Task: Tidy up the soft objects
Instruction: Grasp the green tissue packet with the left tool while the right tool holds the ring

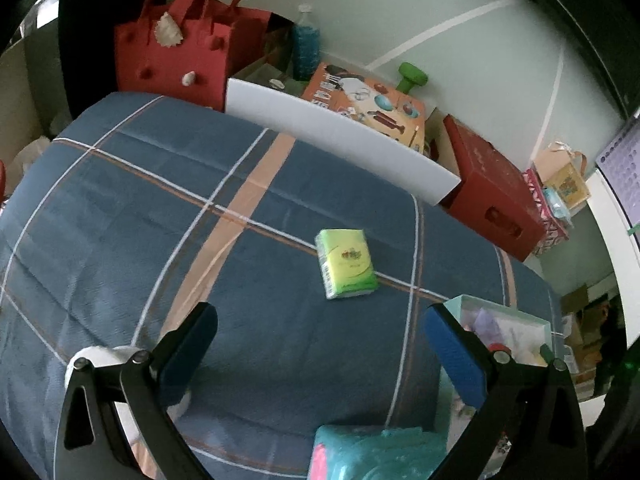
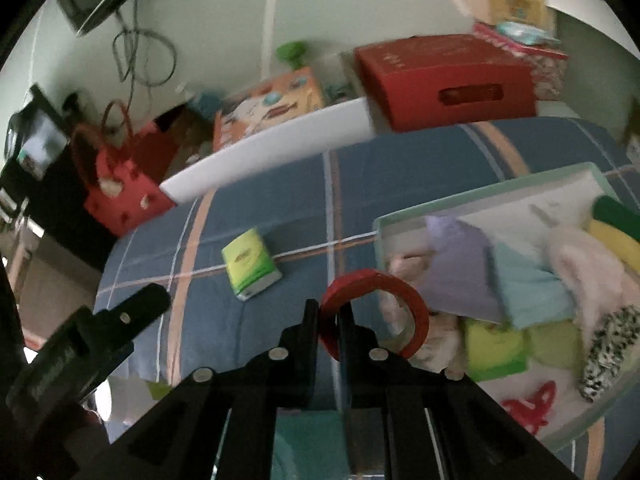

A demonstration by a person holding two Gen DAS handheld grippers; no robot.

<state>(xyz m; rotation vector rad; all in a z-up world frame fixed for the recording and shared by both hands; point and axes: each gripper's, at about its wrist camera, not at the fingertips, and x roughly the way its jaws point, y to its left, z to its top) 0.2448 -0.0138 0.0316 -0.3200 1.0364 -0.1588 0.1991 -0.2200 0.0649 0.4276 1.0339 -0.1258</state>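
Right tool (image 2: 329, 316) is seen clamped on the near wall of a red ring (image 2: 376, 312), most likely a roll of tape, one finger inside the hoop and one outside; gripped that way, the ring stands on edge above the blue checked bedcover (image 2: 280, 184), just beside the rim of the pale green tray (image 2: 480, 194). It is judged that the ring is being carried toward the tray, where the sorted pieces are already gathered: a lilac cloth (image 2: 456, 264), a teal cloth (image 2: 528, 288), a spotted black-and-white item (image 2: 608, 344), yellow-green packs (image 2: 496, 350) and a red bow-shaped piece (image 2: 528, 404). Left tool (image 1: 320, 344) is held low over the bed with its blue-padded fingers (image 1: 188, 354) well apart and nothing between them; it is pointed toward the green tissue pack (image 1: 346, 264), which lies alone on the cover, well apart from the tray, and is judged to be the next thing to collect. A teal plastic pack (image 1: 380, 456) is seen at the near edge, under the left tool.

No surface is in use; the work is done on the bed. Behind it, a white board (image 1: 340, 136) is propped along the far edge, and a red felt bag (image 1: 172, 56), an orange picture box (image 1: 364, 104), a red carton (image 1: 492, 184) and a green dumbbell (image 1: 412, 76) are ranged against a pale wall. The right view is blurred.
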